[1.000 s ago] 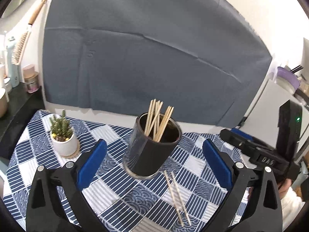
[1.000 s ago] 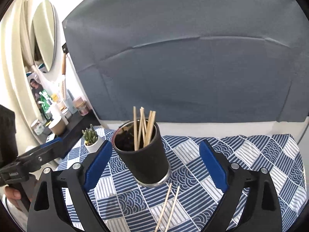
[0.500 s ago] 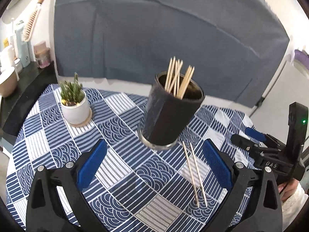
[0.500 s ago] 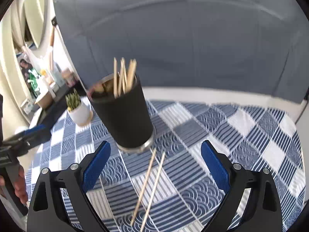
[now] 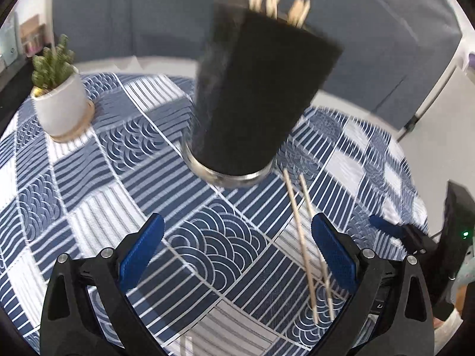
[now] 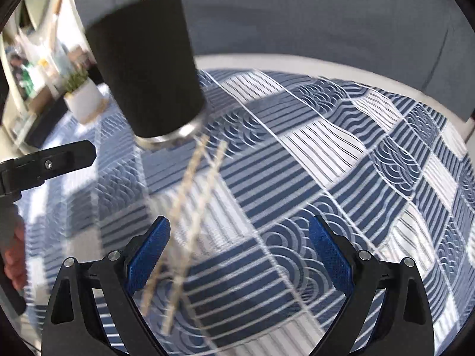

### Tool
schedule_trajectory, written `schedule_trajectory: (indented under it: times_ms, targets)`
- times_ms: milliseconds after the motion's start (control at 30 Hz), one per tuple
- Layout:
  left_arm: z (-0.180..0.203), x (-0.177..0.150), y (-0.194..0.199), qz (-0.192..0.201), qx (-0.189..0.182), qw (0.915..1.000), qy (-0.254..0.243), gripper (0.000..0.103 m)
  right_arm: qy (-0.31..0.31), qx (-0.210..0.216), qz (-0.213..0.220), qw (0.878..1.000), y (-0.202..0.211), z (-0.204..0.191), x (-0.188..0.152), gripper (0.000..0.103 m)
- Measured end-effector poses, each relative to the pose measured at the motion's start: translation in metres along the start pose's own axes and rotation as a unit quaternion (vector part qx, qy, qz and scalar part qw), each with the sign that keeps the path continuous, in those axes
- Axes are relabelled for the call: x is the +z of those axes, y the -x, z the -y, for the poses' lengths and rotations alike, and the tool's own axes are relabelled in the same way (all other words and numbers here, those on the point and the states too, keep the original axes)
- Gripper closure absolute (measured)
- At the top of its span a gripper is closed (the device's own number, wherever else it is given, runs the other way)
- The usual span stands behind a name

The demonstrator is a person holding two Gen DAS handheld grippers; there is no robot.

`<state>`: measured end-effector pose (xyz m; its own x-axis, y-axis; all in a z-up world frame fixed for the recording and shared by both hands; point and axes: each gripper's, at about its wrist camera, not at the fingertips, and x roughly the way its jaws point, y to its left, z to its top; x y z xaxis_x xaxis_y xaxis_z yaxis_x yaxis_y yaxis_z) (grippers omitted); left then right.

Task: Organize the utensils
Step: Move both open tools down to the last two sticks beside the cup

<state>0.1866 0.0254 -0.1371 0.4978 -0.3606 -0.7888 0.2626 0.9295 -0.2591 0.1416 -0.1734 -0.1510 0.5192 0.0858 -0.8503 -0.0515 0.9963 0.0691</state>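
A black cylindrical holder (image 5: 255, 95) (image 6: 145, 68) with a metal base stands on the patterned tablecloth, with several wooden chopsticks sticking out of its top. Two loose chopsticks (image 5: 305, 237) (image 6: 190, 216) lie side by side on the cloth just in front of it. My left gripper (image 5: 237, 252) is open, low over the cloth, with the loose pair by its right finger. My right gripper (image 6: 237, 255) is open too, and the loose pair runs past its left finger. The right gripper (image 5: 394, 231) shows at the left view's right edge; the left gripper (image 6: 50, 163) shows at the right view's left edge.
A small plant in a white pot (image 5: 59, 101) (image 6: 81, 98) stands on a coaster left of the holder. The blue and white tablecloth (image 5: 95, 178) covers the round table. A grey cloth backdrop (image 6: 297, 14) hangs behind. A hand (image 6: 13, 261) holds the left gripper.
Both grippers have dropped and moved in towards the holder and the loose chopsticks, which now look much larger. Both stay open.
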Motion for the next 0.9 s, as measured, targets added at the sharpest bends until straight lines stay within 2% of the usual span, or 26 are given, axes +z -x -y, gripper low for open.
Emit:
schedule_trajectory:
  times_ms: [233, 333, 500, 667, 767, 900]
  targets:
    - [0.012, -0.005, -0.033, -0.048, 0.008, 0.9988, 0.003, 0.006, -0.01, 0.003, -0.01, 1.0, -0.013, 0.007, -0.005, 0.013]
    - [0.021, -0.005, -0.043, -0.061, 0.017, 0.9979, -0.014, 0.006, -0.003, 0.005, -0.017, 1.0, -0.016, 0.003, -0.006, 0.013]
    - [0.037, -0.004, -0.055, -0.065, 0.031, 0.9963, -0.046, 0.006, 0.01, -0.006, -0.016, 1.0, -0.018, 0.0, -0.008, 0.008]
    - [0.05, -0.004, -0.065, -0.061, 0.068, 0.9935, -0.069, 0.006, 0.018, -0.004, -0.006, 1.0, -0.017, 0.002, -0.011, 0.008]
    - [0.058, -0.003, -0.073, -0.07, 0.095, 0.9888, -0.091, 0.006, 0.017, -0.002, -0.01, 1.0, -0.015, 0.008, -0.013, 0.008]
    - [0.062, 0.0, -0.078, -0.075, 0.112, 0.9876, -0.079, 0.005, 0.008, -0.007, -0.014, 1.0, -0.012, 0.016, -0.013, 0.008]
